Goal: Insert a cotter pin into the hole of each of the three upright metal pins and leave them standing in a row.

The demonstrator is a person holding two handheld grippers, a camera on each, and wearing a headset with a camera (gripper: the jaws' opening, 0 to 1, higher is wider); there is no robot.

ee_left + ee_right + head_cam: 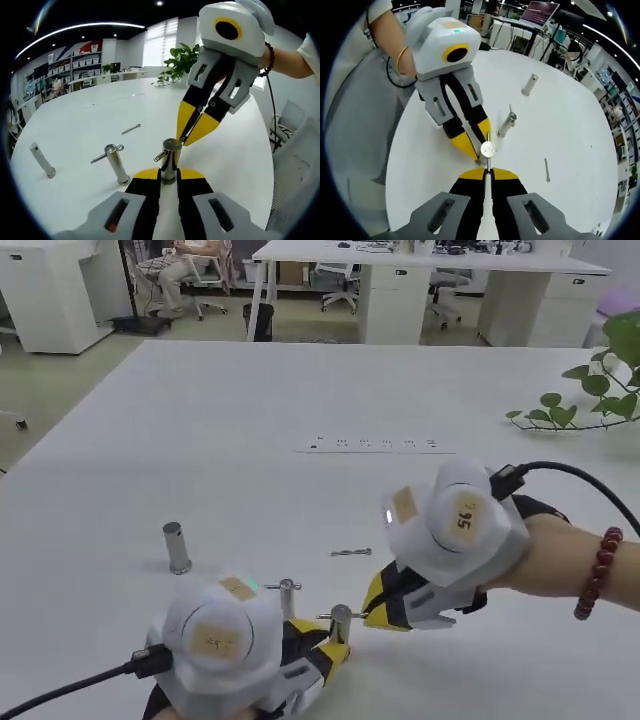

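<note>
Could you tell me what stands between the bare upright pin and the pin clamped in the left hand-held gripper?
A third upright pin, its cotter pin already through, as the left gripper view shows.

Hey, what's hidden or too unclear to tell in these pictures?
Base of the held metal pin: left gripper view, left gripper fingers cover it.
Depth of the cotter pin, held by the right gripper, in its hole: right gripper view, pin head hides it.
Hole of the bare metal pin: head view, too small.
Markings by the table sockets: head view, blurred.
</note>
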